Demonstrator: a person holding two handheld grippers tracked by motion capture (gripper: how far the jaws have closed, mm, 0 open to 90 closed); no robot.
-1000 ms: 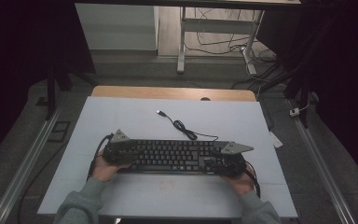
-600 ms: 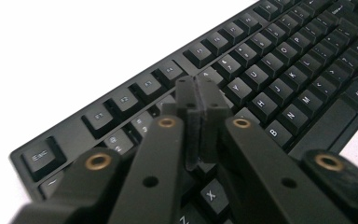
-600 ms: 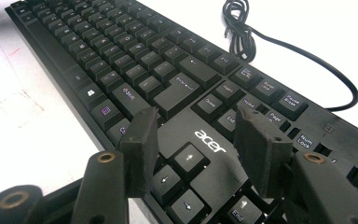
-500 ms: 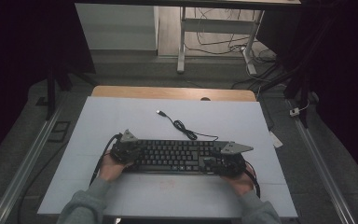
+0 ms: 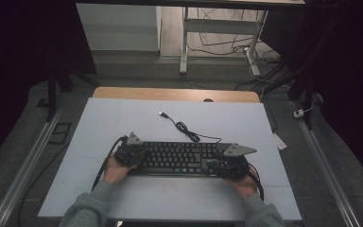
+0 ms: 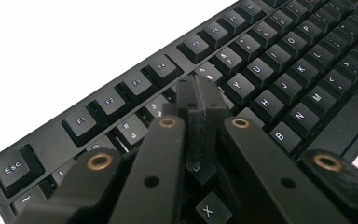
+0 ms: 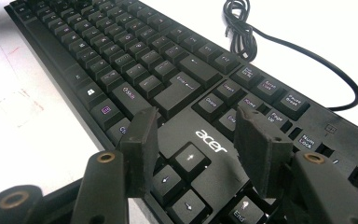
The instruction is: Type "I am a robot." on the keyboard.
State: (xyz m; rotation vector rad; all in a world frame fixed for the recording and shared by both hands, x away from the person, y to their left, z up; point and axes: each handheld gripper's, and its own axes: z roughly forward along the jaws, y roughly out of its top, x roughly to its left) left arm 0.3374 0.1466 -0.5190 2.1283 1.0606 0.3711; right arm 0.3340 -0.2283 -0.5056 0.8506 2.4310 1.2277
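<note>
The left gripper (image 6: 198,100) is held closed, a single tip for key presses at the keyboard's (image 5: 179,158) 9 o'clock end, while the right gripper (image 7: 196,140) is kept parted above the arrow keys (image 7: 179,175).

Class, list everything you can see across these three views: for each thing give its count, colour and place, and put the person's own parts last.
Keyboard: one, black, near the front of the white table top, lengthwise across it.
Keyboard cable: one, black, partly coiled behind the keyboard, plug end lying loose.
Table top: one, white, with a wooden strip along its far edge.
Desk frame: one, pale metal, on the floor beyond the table with loose cables.
Left tool: one, black, jaws shut together, tips over the keyboard's left keys.
Right tool: one, black, jaws apart over the arrow keys, nothing between them.
Sleeves: two, grey, at the bottom edge of the high view.
</note>
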